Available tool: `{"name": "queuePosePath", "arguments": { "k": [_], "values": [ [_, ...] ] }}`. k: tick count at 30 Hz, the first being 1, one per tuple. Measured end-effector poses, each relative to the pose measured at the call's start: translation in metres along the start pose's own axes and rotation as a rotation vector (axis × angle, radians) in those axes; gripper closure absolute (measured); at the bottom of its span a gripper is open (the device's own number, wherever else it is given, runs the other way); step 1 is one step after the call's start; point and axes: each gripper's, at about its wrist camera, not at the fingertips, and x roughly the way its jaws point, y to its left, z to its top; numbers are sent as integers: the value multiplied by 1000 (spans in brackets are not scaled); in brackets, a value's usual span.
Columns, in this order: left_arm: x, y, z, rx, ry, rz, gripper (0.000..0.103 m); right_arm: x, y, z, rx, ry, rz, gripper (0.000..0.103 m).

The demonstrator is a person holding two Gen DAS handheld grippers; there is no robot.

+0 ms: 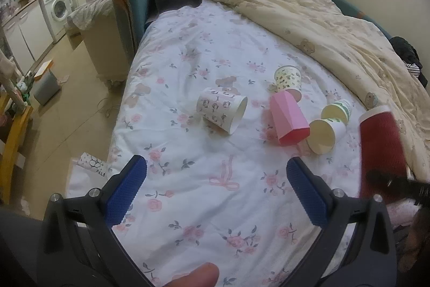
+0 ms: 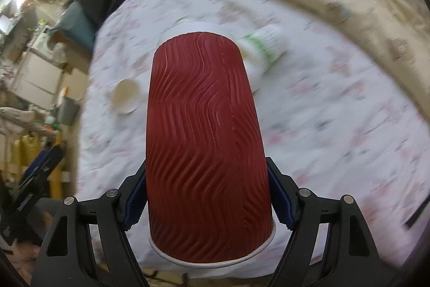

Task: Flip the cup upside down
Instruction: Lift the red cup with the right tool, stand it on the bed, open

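The right gripper (image 2: 207, 203) clamps a red ribbed paper cup (image 2: 204, 147) above the floral-sheeted bed (image 2: 336, 112), long axis pointing away, white rim nearest the camera. The left gripper (image 1: 215, 179) gapes wide, holding nothing.

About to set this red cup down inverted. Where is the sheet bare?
Bare floral sheet lies between the open left gripper and the pink cup. Crowded beyond: printed cup, pink cup, paper cups. Right gripper grips the red cup.
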Motion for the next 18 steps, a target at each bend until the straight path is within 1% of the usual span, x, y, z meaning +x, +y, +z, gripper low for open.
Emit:
{"name": "queuePosePath", "arguments": {
  "k": [1, 4, 8, 10, 13, 15, 18],
  "values": [
    [0, 2, 0, -6, 1, 2, 0, 6, 8, -3, 2, 11, 24, 23],
    [-4, 8, 1, -28, -4, -4, 0, 29, 33, -13, -32, 7, 31, 23],
    [-7, 14, 3, -45, -11, 10, 0, 70, 47, -23, -10, 91, 50, 23],
    [-5, 16, 2, -52, -4, 15, 0, 90, 48, -22, 9, 123, 51, 23],
    [-4, 17, 3, -59, 6, 10, 0, 109, 41, -24, 58, 150, 47, 22],
    [-3, 17, 2, -56, 9, 8, 0, 113, 37, -24, 78, 151, 42, 22],
    [-4, 14, 3, -48, 11, 1, 0, 121, 33, -27, 95, 176, 29, 20]
  ]
}}
